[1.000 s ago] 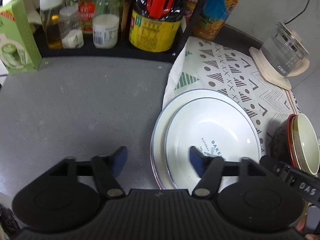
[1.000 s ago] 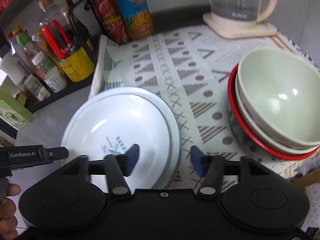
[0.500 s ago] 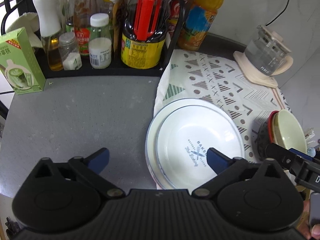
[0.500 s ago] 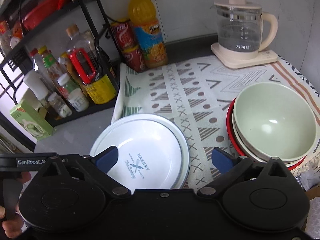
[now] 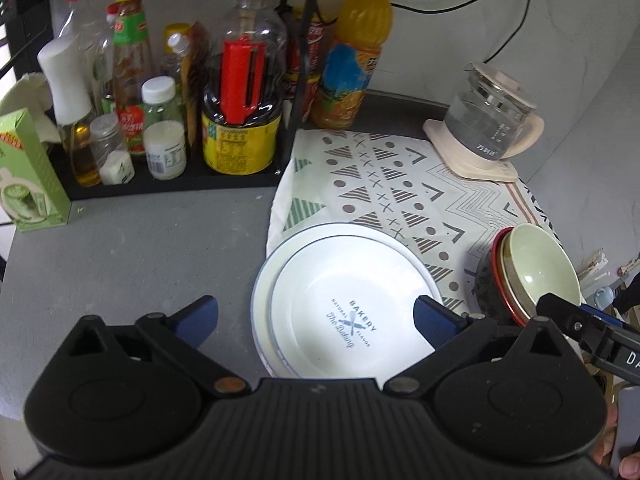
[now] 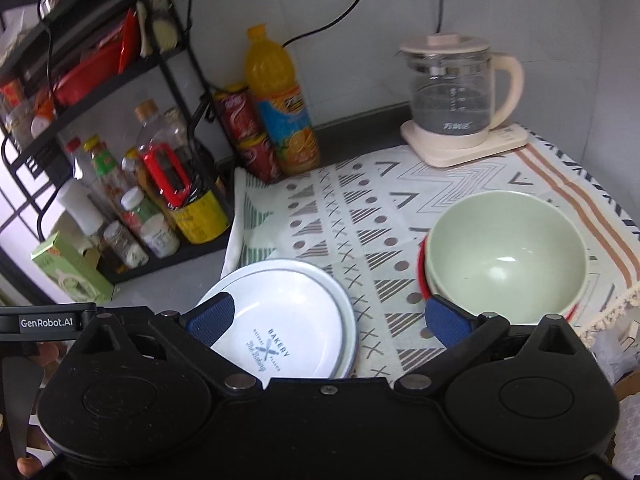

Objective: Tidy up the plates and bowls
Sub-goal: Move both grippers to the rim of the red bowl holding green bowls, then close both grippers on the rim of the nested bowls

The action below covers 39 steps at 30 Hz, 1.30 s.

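Centrally, two stacked white round plates with thin blue rims (image 5: 344, 304) lie half on the grey countertop (image 5: 132, 264) and half on the patterned cream cloth (image 5: 400, 196); the upper plate, printed "BAKERY", is nested slightly off-centre in the lower one. At three o'clock from them, well apart on the cloth, stands a stack of bowls (image 6: 504, 256): a pale green bowl sits on top, inside a red-rimmed one. The left gripper (image 5: 316, 316) hovers above the plates with its blue-padded jaws spread wide, nothing between them touching the pads. The right gripper (image 6: 328, 316) likewise hangs clear, jaws wide apart and empty, between plates and bowls. At twelve o'clock a glass kettle on a cream base (image 6: 456, 100) stands on the cloth's far edge. At ten o'clock a black wire rack (image 6: 120, 60) holds sauce bottles and jars, with an orange juice bottle (image 6: 280, 104) and a green carton (image 5: 28, 176) beside it.
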Tool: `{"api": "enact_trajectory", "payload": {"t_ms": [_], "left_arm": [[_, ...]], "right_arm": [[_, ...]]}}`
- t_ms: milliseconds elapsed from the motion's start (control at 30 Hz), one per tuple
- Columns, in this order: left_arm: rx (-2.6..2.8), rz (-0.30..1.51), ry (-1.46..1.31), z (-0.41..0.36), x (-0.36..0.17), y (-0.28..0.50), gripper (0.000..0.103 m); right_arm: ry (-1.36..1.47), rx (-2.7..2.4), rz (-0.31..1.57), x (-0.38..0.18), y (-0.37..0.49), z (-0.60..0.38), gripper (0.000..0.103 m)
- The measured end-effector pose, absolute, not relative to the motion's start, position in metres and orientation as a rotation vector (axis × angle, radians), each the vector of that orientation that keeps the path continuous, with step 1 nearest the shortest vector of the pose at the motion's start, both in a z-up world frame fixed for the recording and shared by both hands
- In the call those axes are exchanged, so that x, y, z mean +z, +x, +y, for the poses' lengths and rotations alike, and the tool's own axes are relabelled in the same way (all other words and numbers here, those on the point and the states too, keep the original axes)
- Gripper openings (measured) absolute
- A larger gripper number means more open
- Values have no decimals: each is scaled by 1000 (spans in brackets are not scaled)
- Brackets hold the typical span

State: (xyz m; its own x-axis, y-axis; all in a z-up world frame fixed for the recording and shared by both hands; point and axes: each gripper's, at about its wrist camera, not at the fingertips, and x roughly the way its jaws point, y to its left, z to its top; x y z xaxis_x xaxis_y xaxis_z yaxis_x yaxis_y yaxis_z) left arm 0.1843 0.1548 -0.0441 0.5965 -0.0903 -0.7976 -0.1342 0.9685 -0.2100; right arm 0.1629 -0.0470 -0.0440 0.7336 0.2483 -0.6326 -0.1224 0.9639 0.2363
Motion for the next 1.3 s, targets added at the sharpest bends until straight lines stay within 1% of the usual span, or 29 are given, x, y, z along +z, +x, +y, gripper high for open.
{"api": "enact_trajectory", "payload": {"t_ms": [367, 767, 1300], "left_arm": [[-77, 941, -211, 117, -40, 194, 103], [-152, 947, -150, 73, -41, 208, 103], [-159, 1009, -142, 24, -61, 249, 102]], "right_arm": [[203, 67, 678, -44, 144, -87, 103], [189, -8, 728, -50, 133, -120, 103], [188, -51, 768, -66, 153, -163, 103]]}}
